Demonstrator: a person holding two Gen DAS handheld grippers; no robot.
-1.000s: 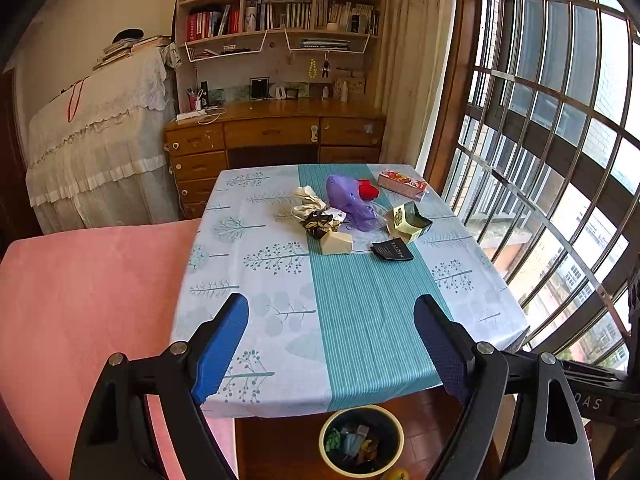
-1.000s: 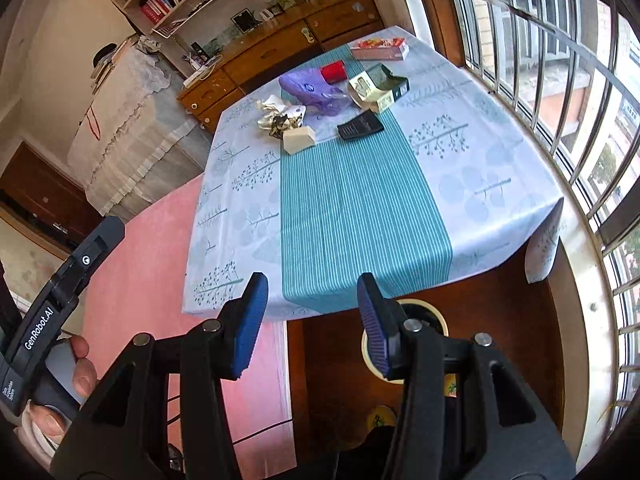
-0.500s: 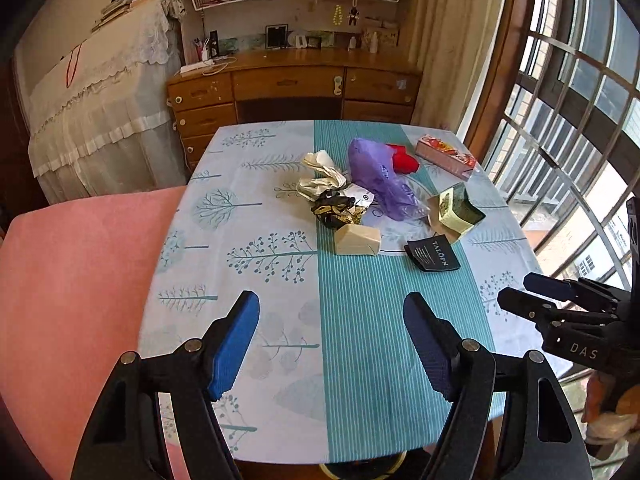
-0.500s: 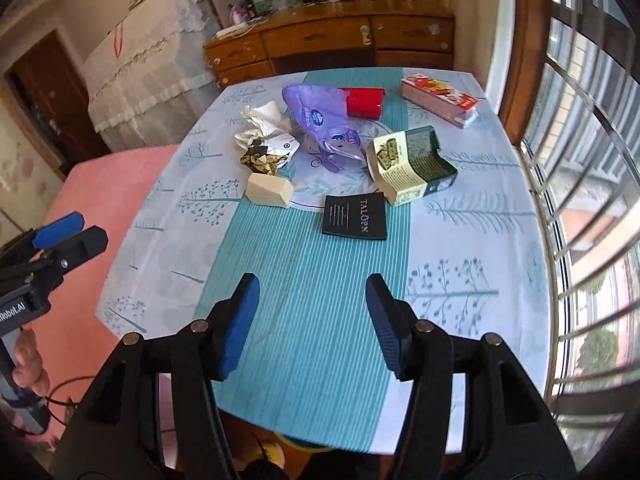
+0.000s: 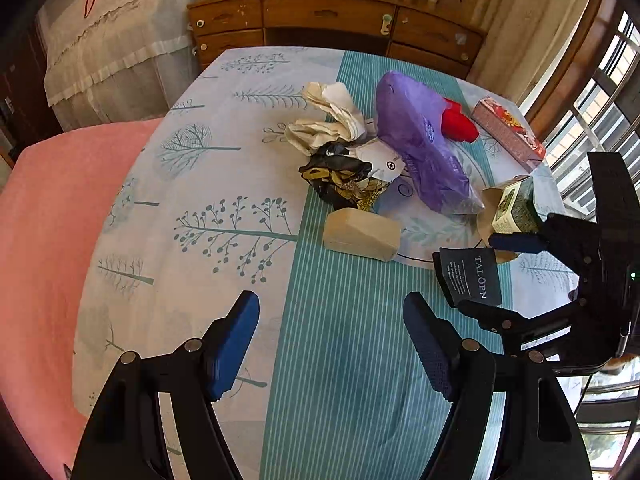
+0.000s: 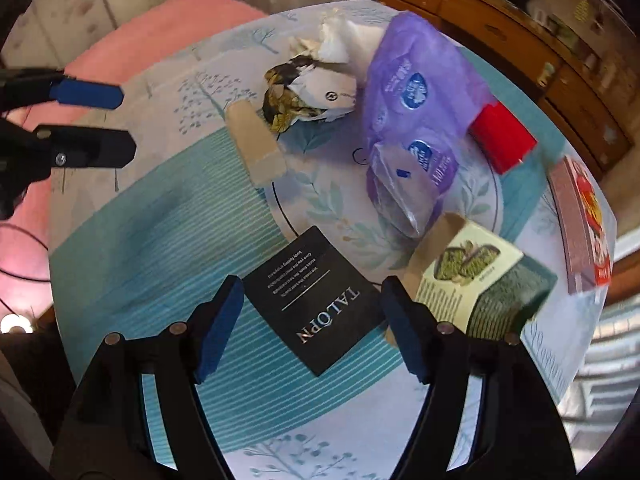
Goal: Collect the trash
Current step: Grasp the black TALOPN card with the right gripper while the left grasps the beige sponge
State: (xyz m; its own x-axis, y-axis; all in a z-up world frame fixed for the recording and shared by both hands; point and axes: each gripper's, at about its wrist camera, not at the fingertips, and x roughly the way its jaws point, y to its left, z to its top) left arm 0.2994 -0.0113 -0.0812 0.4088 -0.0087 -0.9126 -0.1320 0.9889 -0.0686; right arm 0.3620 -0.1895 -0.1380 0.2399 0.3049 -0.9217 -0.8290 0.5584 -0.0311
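tablecloth: green carton open-ended, contents unseen; purple bag crumpled.

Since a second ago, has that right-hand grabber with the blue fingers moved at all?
Yes. The right gripper has come forward over the table and down: earlier its view showed the table's near edge and floor, now its opening fingers straddle the black TALOPN card.

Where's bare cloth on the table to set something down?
Free: the tree-print side left of the beige box and the teal stripe before the left claw. Crowded: around the purple bag, black card and green carton.
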